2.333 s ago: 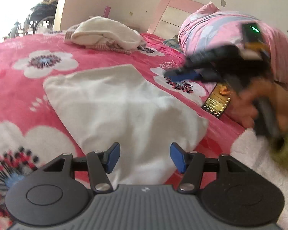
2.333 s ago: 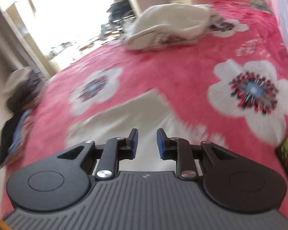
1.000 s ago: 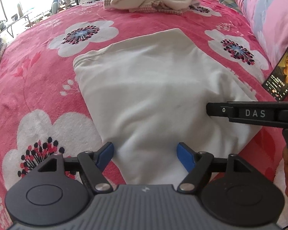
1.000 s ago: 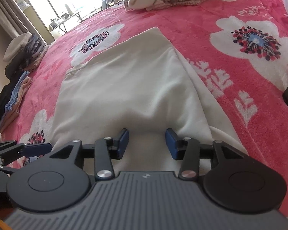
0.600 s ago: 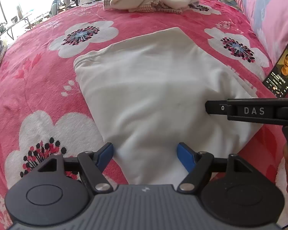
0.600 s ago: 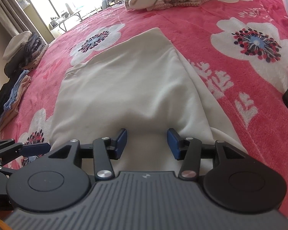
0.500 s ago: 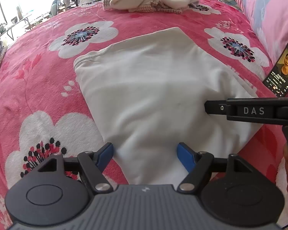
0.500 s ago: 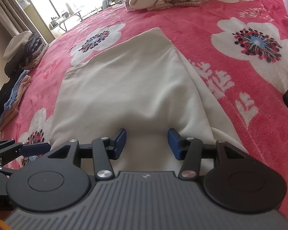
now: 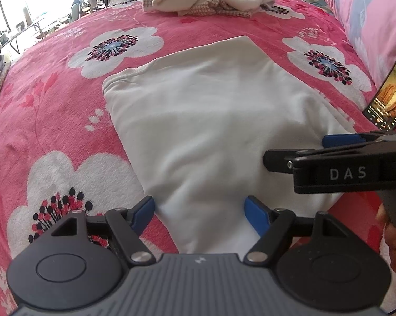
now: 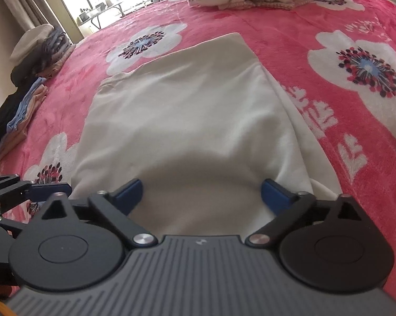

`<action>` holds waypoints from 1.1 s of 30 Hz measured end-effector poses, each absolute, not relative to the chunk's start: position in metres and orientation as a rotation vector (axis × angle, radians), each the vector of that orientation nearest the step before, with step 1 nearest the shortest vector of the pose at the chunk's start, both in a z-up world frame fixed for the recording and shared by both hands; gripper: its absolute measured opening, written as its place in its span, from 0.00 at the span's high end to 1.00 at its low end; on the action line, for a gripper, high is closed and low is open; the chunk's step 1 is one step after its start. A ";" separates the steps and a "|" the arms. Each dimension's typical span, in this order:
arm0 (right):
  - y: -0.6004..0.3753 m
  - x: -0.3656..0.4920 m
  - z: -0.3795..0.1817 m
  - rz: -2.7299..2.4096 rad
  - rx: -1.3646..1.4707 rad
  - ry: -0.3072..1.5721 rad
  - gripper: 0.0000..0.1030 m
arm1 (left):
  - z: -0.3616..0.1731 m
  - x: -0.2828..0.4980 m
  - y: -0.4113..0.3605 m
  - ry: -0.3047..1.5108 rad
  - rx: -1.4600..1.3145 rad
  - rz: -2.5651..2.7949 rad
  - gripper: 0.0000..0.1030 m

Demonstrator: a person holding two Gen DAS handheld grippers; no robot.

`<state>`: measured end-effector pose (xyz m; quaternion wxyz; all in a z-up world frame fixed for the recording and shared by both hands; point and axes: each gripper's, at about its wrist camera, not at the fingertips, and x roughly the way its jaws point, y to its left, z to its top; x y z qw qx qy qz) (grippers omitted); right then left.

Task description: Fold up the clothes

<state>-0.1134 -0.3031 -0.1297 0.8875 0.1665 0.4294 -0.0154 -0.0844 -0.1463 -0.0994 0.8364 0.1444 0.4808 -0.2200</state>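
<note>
- We have the white garment lying flat in the middle of the pink flowered blanket, folded once, its near edge under both tools.
- Our left gripper hovers with jaws spread over that near edge, nothing pinched.
- Our right gripper is opening its jaws wide; cloth lies between the pads, not pressed.
- Risk: a bite taking only the top layer (the layers sit loose on the right) would drag the fold crooked.
- The phone sits just beside the garment's right edge; a sweeping fold could knock it.
</note>
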 end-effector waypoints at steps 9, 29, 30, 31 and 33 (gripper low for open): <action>-0.301 -0.111 -0.131 -0.042 0.350 0.911 0.01 | -0.100 -0.084 -0.146 1.019 0.306 -0.462 0.25; -0.302 -0.109 -0.136 -0.087 0.412 0.920 0.01 | -0.101 -0.084 -0.145 1.027 0.297 -0.455 0.23; -0.301 -0.109 -0.136 -0.090 0.411 0.921 0.01 | -0.101 -0.084 -0.145 1.028 0.296 -0.454 0.23; -0.300 -0.110 -0.136 -0.092 0.408 0.921 0.01 | -0.101 -0.084 -0.144 1.029 0.295 -0.453 0.22; -0.299 -0.109 -0.136 -0.097 0.406 0.922 0.01 | -0.101 -0.083 -0.145 1.029 0.295 -0.453 0.22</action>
